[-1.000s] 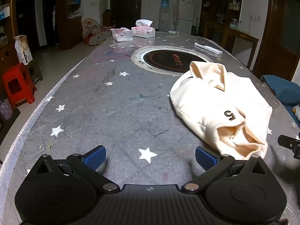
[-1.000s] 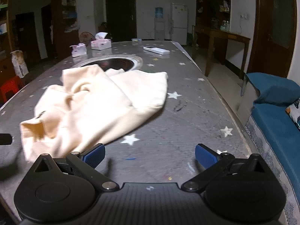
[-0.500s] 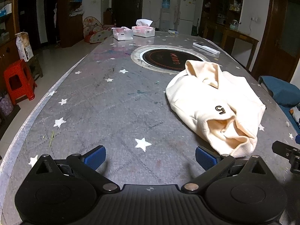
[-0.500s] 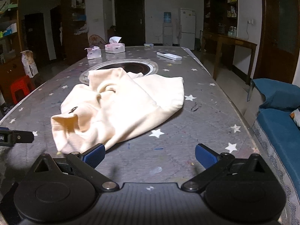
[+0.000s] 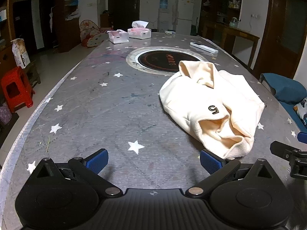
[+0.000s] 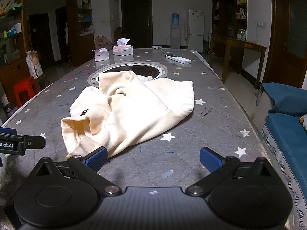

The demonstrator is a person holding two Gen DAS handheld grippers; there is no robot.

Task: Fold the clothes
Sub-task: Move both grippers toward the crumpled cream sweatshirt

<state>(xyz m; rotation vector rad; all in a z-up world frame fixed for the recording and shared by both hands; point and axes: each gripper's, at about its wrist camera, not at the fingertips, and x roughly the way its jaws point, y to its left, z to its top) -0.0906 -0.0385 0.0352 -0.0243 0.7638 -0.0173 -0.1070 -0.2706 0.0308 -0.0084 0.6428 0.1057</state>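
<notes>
A cream sweatshirt (image 5: 209,103) with a black "5" lies crumpled on the grey star-patterned table (image 5: 96,111); it also shows in the right wrist view (image 6: 132,111). My left gripper (image 5: 153,161) is open and empty, just short of the garment's near hem, which lies by its right finger. My right gripper (image 6: 152,160) is open and empty; its left finger sits at the garment's near edge. Each gripper's tip shows at the other view's side edge.
A round inset hotplate (image 5: 165,60) lies beyond the garment. Two tissue boxes (image 5: 139,32) and a white remote (image 5: 203,47) sit at the far end. A blue sofa (image 6: 287,126) runs along the right table edge. A red stool (image 5: 15,88) stands left.
Both grippers have pulled back towards the near table edge, so the sweatshirt sits farther ahead. The right view has swung so the garment is more central. Both stay open.
</notes>
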